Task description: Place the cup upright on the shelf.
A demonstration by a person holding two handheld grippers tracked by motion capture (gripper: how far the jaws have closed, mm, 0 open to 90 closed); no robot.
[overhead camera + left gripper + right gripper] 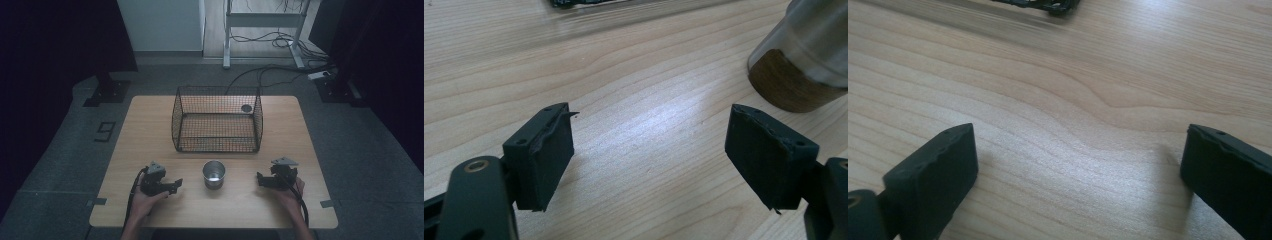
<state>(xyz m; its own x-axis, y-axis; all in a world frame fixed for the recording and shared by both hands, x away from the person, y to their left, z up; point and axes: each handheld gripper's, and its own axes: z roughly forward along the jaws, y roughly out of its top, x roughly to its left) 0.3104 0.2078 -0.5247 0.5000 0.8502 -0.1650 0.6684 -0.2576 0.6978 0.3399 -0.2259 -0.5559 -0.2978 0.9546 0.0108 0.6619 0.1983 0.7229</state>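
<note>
- Wood-grain tabletop [150, 130] ran under everything; both grippers sat low near the bottom edge of the high view, one in each hand.
- Left gripper [176, 184] at lower left of centre, jaws spread wide with bare wood between the pads [544, 160], holding nothing.
- Right gripper [260, 180] at lower right of centre, jaws likewise parted over bare table, pads [933, 175] well apart, nothing gripped.
- Steel cup [214, 173] stood upright between the two grippers, near each but touched by neither. In the left gripper view its base [794, 75] sat at the upper right of the frame, off the line of the jaws.
- Wire basket [217, 125] stood beyond the cup at centre frame, looking empty; a small dark disc showed at its far right corner, whether inside or behind I could not tell.
- Judgement: starting step, cup not yet approached. Likely destination, the basket.
- Next move calls for one gripper to swing toward the cup, straddle its wall squarely, then close firmly; smooth metal might slip.
</note>
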